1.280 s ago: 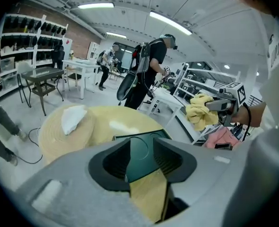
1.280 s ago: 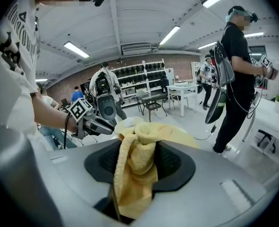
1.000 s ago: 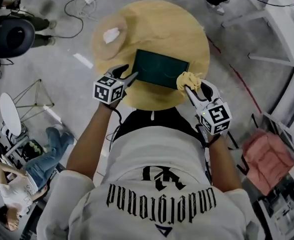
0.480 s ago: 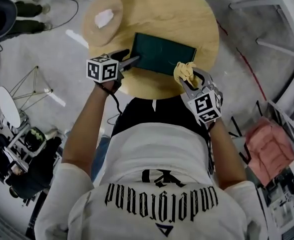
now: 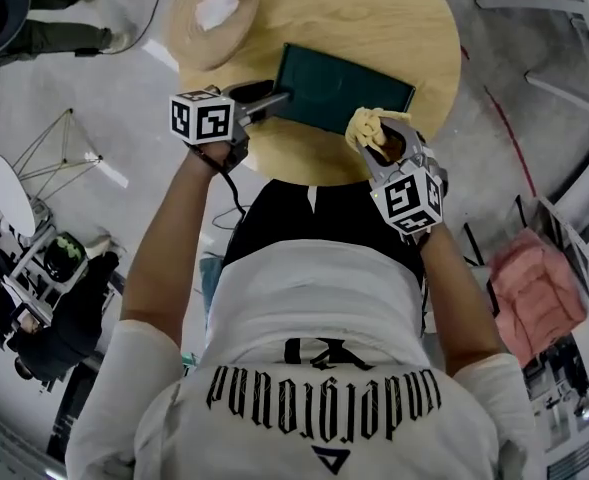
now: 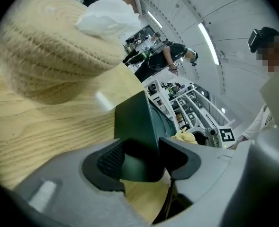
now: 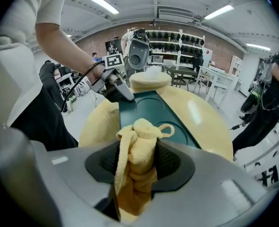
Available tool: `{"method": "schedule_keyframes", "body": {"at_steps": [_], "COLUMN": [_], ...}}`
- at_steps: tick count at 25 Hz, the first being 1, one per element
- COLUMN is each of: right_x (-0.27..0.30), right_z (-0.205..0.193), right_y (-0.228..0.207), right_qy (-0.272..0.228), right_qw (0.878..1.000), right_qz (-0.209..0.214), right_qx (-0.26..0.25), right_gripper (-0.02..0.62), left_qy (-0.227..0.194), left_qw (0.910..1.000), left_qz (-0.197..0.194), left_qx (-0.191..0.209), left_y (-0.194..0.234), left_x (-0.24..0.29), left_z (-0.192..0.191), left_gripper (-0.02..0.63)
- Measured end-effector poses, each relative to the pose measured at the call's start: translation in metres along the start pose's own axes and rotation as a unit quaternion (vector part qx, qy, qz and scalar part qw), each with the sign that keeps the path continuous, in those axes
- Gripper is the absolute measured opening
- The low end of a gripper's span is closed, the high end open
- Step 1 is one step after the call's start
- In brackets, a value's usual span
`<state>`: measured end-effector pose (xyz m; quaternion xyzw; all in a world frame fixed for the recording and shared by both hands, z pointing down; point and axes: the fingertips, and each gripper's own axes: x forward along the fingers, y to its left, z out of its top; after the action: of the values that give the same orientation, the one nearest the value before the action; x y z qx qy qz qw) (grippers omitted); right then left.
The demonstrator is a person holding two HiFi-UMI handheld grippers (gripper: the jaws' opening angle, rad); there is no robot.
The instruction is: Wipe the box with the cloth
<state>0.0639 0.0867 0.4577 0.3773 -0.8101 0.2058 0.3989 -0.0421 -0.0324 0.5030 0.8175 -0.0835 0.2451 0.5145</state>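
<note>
L gripper [image 6: 144, 163] jaws, just closing, grip green box [image 6: 135, 122] corner on wood table [image 6: 49, 141].

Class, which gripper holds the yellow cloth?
The right gripper: the yellow cloth is pinched between its jaws. The left gripper has just been closing its jaws, with a corner of the green box between them.

The worktop [image 5: 399, 18] lies bare from twelve to three o'clock of the box [image 5: 349, 93]. A woven hat [image 5: 199, 33] blocks ten; the left hand-held gripper [image 5: 277, 96] fills nine, the right hand-held gripper [image 5: 378, 140] five.
</note>
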Motion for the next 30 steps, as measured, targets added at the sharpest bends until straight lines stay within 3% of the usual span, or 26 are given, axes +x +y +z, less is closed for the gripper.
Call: {"method": "schedule_keyframes", "body": {"at_steps": [9, 13, 17, 26, 30], "right_x": [0.06, 0.08, 0.069, 0.005, -0.013], "right_z": [0.077, 0.096, 0.084, 0.002, -0.013], "right_y": [0.033, 0.05, 0.044, 0.011, -0.006], "right_qy": [-0.033, -0.035, -0.024, 0.04, 0.048], "right_qw": [0.994, 0.992, 0.993, 0.997, 0.997], "right_qz": [0.048, 0.064, 0.061, 0.025, 0.007], "right_qx": [-0.088, -0.101, -0.097, -0.056, -0.052], "right_gripper": [0.161, 0.163, 0.16, 0.16, 0.16], "left_qy": [-0.001, -0.007, -0.003, 0.011, 0.019], "left_qw": [1.0, 1.0, 0.9999, 0.9994, 0.999], "left_qz": [-0.004, -0.004, -0.007, -0.012, -0.011], "left_qx": [0.004, 0.005, 0.009, 0.03, 0.038], "left_y": [0.001, 0.005, 0.002, -0.002, -0.004], "left_x": [0.0, -0.003, -0.003, -0.001, 0.0], "left_z": [0.0, -0.001, 0.0, 0.001, 0.001], "left_gripper": [0.244, 0.244, 0.247, 0.255, 0.255]}}
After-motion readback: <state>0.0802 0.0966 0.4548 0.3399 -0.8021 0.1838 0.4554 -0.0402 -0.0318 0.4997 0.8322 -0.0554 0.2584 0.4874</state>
